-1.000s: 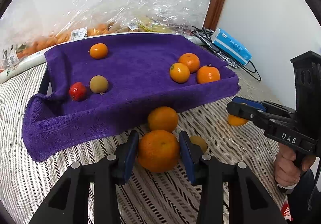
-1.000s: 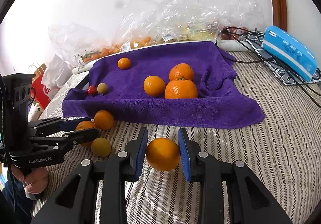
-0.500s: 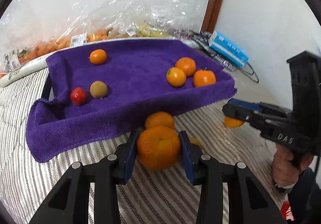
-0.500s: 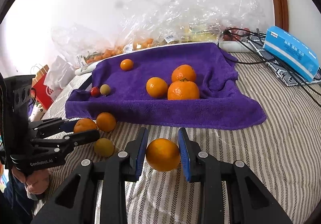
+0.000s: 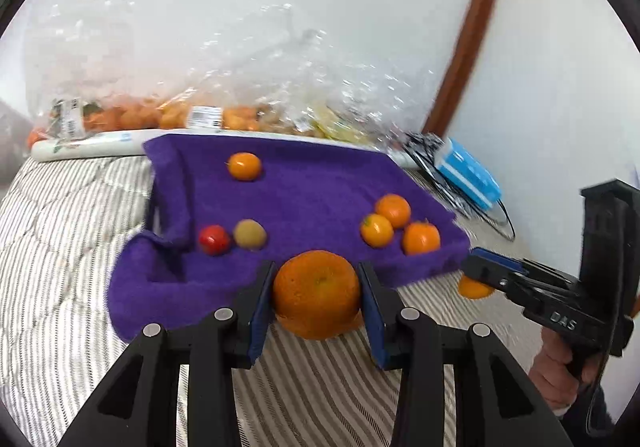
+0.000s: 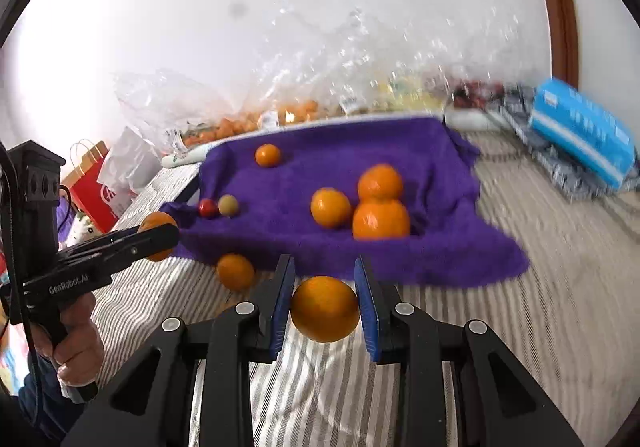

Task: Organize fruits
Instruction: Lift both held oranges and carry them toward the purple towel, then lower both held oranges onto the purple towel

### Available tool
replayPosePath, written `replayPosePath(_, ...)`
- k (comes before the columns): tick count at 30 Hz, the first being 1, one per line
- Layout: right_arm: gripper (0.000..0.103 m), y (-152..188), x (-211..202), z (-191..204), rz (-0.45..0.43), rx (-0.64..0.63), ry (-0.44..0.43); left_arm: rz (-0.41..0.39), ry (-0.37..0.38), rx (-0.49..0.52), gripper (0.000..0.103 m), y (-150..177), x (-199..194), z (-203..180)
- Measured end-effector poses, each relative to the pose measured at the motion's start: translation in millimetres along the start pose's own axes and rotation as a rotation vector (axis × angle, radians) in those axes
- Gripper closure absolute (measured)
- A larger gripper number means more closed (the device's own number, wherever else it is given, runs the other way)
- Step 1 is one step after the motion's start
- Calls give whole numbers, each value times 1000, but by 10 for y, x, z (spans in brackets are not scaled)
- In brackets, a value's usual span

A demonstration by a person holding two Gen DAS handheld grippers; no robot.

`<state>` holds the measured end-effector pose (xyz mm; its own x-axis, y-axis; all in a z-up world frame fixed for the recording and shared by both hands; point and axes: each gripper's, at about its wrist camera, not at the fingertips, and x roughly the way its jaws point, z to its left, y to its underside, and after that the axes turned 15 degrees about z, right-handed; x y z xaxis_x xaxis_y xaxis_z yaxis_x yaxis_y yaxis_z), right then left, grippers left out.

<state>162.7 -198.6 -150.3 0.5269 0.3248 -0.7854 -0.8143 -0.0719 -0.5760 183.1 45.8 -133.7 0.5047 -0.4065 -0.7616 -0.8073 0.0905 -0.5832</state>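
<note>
The left tool (image 5: 317, 305) is clamped on a large orange (image 5: 317, 294), its blue pads pressed to both flanks, and carries it just above the striped bed cover (image 5: 60, 247), level with the near hem of the purple towel (image 5: 312, 199). The right tool (image 6: 325, 307) holds a smaller orange (image 6: 325, 307) the same way, also short of the towel's front edge. Both fruits are round and smooth-skinned and are held only at two small contact patches, so a quick swing or a loosened squeeze could let either one slip and roll off across the bed; the motion blur suggests the hands are travelling fast. One loose orange (image 6: 235, 271) lies on the cover between the tools, where a low pass might knock it away. Further in, the towel sags like a shallow tray: a fruit released from height would likely bounce or roll into the cluster of three oranges (image 5: 394, 227), or toward the red fruit (image 5: 214, 239) and brownish fruit (image 5: 249, 234) at the left. Beyond, clear plastic bags (image 5: 200, 87) of produce line the wall.
</note>
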Motion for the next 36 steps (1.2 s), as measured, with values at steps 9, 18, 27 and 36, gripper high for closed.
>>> replayPosePath(9, 72, -463, -116, 135, -59, -65, 42, -64, -40, -105, 64, -445, -136, 46)
replayPosePath(18, 72, -826, -112, 151, -110, -94, 41, -110, -118, -196, 64, -741, -14, 210)
replayPosePath(27, 72, -937, 194, 36, -98, -74, 3, -97, -101, -264, 64, -667, 282, 474)
replayPosePath(36, 72, -936, 343, -150, -67, -50, 29, -79, -131, -258, 64, -643, 417, 489)
